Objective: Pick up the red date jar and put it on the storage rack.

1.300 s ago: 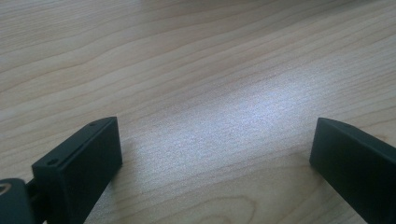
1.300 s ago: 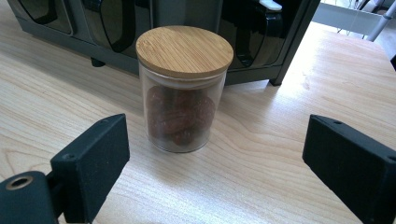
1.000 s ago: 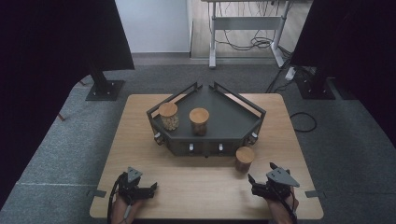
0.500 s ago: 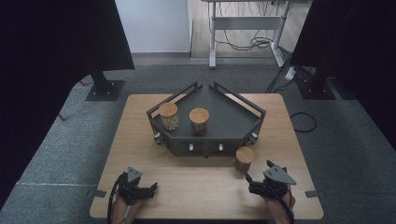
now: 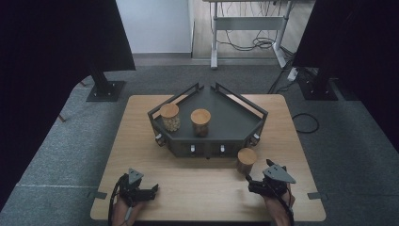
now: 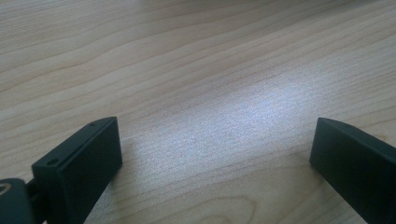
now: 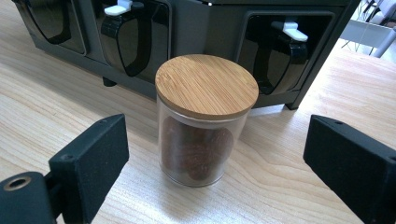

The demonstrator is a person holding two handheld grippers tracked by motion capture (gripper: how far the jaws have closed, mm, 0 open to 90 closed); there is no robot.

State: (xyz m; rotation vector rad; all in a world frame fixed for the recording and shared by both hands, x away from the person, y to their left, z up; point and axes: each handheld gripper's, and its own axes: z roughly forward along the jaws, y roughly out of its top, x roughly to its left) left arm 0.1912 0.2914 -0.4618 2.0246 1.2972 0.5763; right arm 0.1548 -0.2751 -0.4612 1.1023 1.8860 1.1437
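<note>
My right claw (image 7: 215,154), jaws wide and empty, has crept closer to the wooden-lidded jar (image 7: 203,119) on the surface (image 5: 197,188), so a grab looks next.

In the right gripper view the rack (image 7: 201,28) is cut off at the top and left edges, and the jar (image 7: 201,126) hides part of its front. Both fingers (image 7: 88,163) run off the bottom edge. The jar's dark contents are too blurred to identify.
</note>
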